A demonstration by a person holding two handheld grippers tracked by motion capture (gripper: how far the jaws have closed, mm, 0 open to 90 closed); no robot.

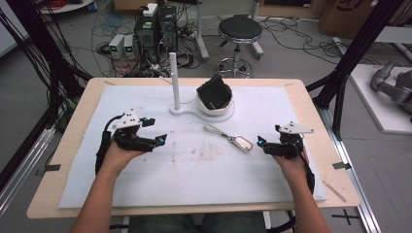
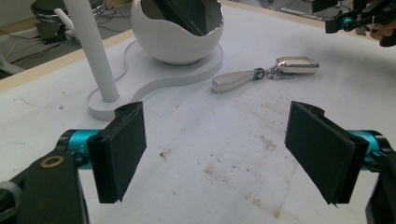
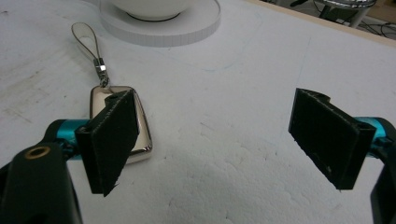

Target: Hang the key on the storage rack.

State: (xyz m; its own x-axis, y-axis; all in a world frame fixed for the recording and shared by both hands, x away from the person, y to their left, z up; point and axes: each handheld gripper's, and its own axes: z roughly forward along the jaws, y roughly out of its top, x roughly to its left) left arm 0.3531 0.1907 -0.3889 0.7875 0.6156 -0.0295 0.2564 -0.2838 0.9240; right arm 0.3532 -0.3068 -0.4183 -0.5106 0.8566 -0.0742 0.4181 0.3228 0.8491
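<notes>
A shiny silver key fob [image 1: 242, 142] with a pale strap [image 1: 213, 129] lies mid-mat. Behind it stands a white stand [image 1: 180, 110] with an upright post [image 1: 174, 77] and a white bowl [image 1: 216, 108] holding a dark folded object [image 1: 214, 92]. My left gripper [image 1: 156, 130] hovers open to the left of the fob, which lies far ahead of its jaws [image 2: 297, 65]. My right gripper [image 1: 268, 136] is open just right of the fob. In the right gripper view the fob [image 3: 142, 133] sits partly behind the left jaw pad [image 3: 109, 140], outside the gap.
The white foam mat [image 1: 194, 179] covers most of the wooden table [image 1: 73, 145]. On the floor beyond are a black stool [image 1: 239, 29], computer boxes [image 1: 155, 29] and cables. Black frame posts [image 1: 350, 53] stand at the table's right.
</notes>
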